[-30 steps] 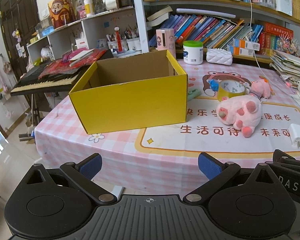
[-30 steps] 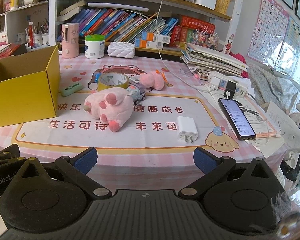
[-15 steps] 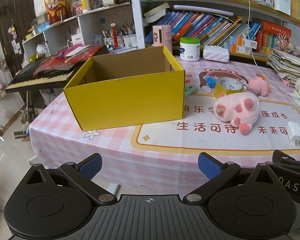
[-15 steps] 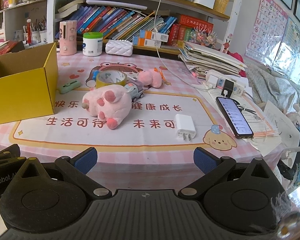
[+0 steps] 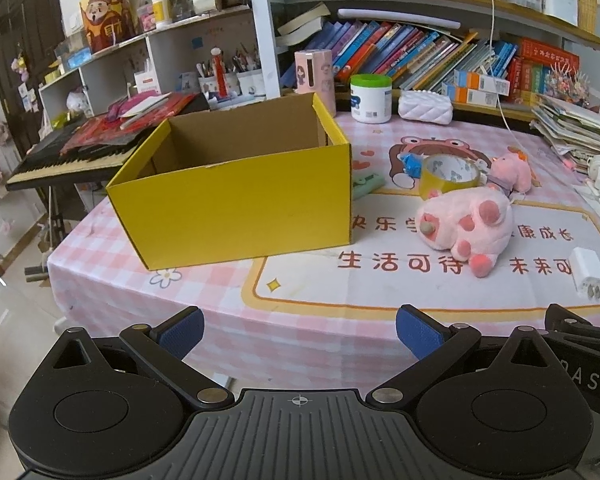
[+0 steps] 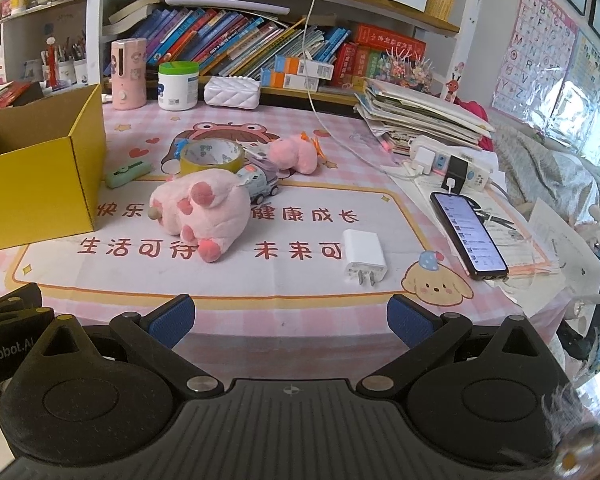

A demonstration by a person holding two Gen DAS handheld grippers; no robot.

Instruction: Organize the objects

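left hand-held gripper [image 5: 298, 326] and right hand-held gripper [image 6: 288, 316]: jaws apart, empty, short of table [image 6: 300, 280] edge | white charger [image 6: 364, 258] nearest, big pink plush [image 6: 202, 210] beyond | yellow box [image 5: 236, 204] open at left | advice: approach plush squarely, pinch its body, lift over box rim

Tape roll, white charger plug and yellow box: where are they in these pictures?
Tape roll [image 6: 212, 157]: right wrist view, on its yellow outer band.
White charger plug [image 6: 364, 255]: right wrist view, on the middle of its flat white body.
Yellow box [image 5: 236, 208]: left wrist view, on its front wall.
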